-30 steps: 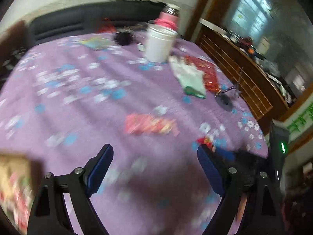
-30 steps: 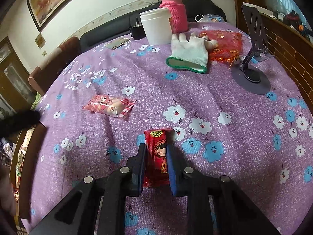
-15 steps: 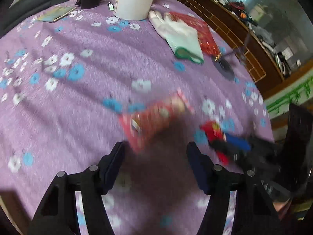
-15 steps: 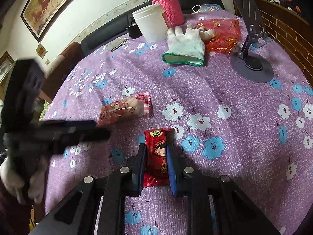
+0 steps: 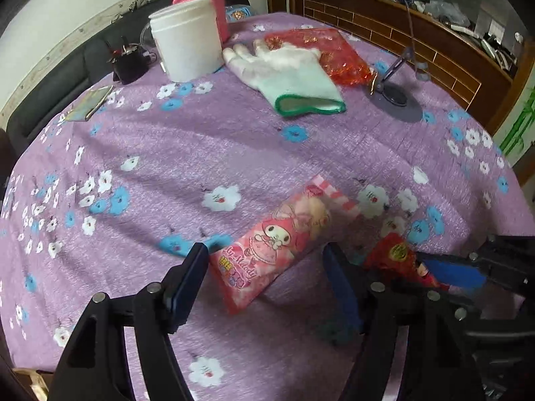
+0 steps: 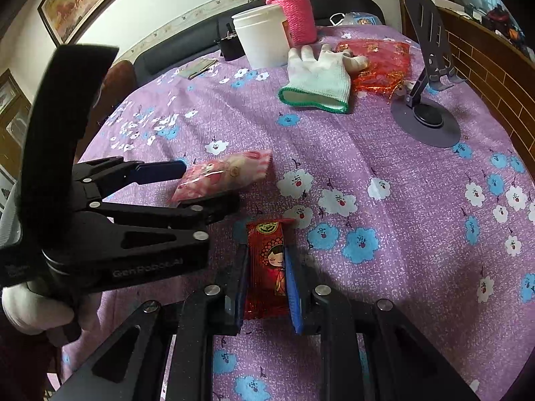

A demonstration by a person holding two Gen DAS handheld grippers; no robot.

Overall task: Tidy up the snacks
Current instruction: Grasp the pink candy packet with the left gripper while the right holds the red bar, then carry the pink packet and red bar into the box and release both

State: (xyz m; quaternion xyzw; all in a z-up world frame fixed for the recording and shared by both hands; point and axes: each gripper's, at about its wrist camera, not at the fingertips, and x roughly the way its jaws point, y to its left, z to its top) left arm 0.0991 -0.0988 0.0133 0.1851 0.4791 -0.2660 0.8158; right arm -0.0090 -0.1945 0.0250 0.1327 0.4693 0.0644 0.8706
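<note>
A pink My Melody snack packet (image 5: 281, 237) lies on the purple flowered tablecloth (image 5: 200, 140). My left gripper (image 5: 264, 267) is open, one finger on each side of the packet's near end; the same shows in the right wrist view (image 6: 200, 183), with the packet (image 6: 227, 173) between the fingers. My right gripper (image 6: 267, 264) is shut on a red snack packet with a cartoon girl (image 6: 267, 254), low over the cloth. That red packet (image 5: 398, 260) also shows at the right of the left wrist view.
At the far side stand a white tub (image 6: 260, 33), a pink-sleeved flask (image 6: 294, 13), a white glove (image 6: 321, 77), a red foil bag (image 6: 381, 63) and a phone stand (image 6: 428, 77). A phone (image 5: 90, 103) lies far left. The table edge is near me.
My left gripper has swung in over the table and come down around the pink packet. The right gripper has stayed shut on the red packet.
</note>
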